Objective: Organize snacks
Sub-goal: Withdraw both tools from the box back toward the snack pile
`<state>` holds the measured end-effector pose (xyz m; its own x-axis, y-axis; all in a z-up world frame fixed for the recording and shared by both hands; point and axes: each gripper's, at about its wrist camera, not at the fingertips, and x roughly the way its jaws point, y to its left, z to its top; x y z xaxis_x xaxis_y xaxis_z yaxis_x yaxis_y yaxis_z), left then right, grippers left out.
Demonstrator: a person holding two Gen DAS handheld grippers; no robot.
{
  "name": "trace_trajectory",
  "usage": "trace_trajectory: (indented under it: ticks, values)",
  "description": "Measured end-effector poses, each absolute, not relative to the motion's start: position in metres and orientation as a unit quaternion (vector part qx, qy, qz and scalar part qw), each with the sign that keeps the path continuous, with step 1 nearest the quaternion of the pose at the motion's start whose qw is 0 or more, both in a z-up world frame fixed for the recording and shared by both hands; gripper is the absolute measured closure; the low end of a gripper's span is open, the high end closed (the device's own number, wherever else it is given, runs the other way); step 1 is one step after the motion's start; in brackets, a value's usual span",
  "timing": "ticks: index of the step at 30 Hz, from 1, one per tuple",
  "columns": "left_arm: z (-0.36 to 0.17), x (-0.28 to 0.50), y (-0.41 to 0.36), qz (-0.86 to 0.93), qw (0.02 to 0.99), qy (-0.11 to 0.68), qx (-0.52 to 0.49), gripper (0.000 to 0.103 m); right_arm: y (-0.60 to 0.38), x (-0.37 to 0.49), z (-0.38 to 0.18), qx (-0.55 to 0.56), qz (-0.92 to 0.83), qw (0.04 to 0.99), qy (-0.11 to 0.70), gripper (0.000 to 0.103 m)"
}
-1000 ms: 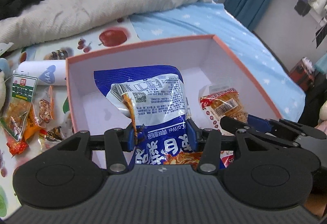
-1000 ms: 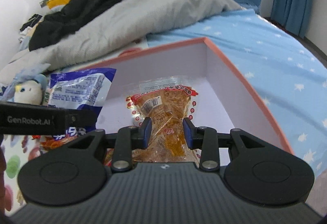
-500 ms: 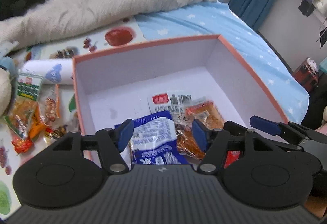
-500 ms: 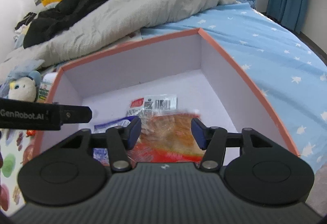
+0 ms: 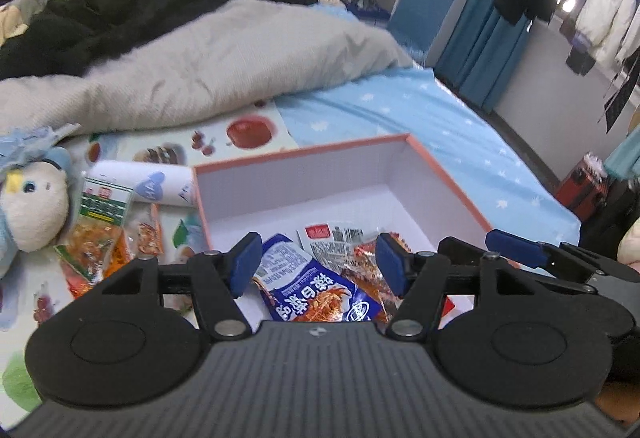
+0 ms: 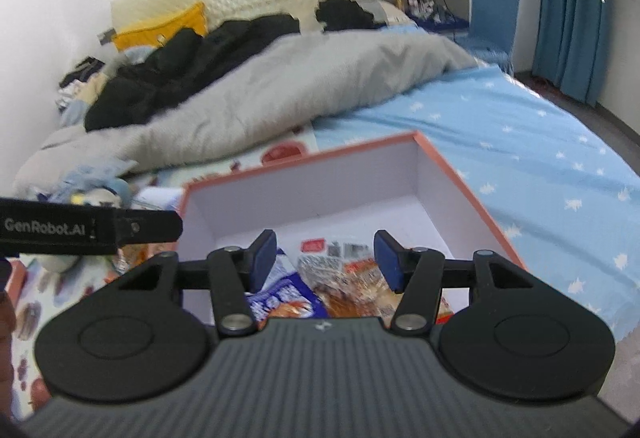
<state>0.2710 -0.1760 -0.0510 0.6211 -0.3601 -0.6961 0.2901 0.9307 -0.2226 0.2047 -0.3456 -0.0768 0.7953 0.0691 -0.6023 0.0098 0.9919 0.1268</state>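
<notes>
A pink-rimmed white box (image 5: 304, 152) lies on the bed, with its inner wall (image 6: 320, 190) facing the right wrist view. A blue snack packet (image 5: 316, 286) (image 6: 286, 296), an orange snack packet (image 5: 368, 270) (image 6: 360, 290) and a white-labelled packet (image 5: 336, 238) (image 6: 332, 250) lie loose on its floor. My left gripper (image 5: 319, 258) hangs open above the blue packet, touching nothing. Over the orange packet my right gripper (image 6: 326, 252) is also open and holds nothing. Each gripper shows at the edge of the other's view.
Several loose snack packets (image 5: 100, 230) lie on the fruit-print mat left of the box, beside a white bottle (image 5: 140, 184) and a plush toy (image 5: 32, 206). A grey duvet (image 5: 200, 70) is bunched behind. Blue star sheet (image 6: 540, 166) stretches right.
Both grippers let go of their packets, which dropped onto the box floor. The jaws widened, and both grippers rose and drew back from the box.
</notes>
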Motion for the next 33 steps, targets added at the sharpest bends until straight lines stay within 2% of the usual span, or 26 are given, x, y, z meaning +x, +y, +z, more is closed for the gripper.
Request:
trace_trajectory:
  ticks: [17, 33]
  values:
    - [-0.004, 0.196, -0.108, -0.152, 0.933, 0.321, -0.058, 0.035, -0.299, 0.158, -0.04, 0.042, 0.073, 0.961, 0.264, 0.046]
    - [-0.054, 0.137, -0.058, -0.118, 0.925, 0.348, -0.094, 0.035, -0.255, 0.116, -0.076, 0.015, 0.117, 0.952, 0.283, 0.046]
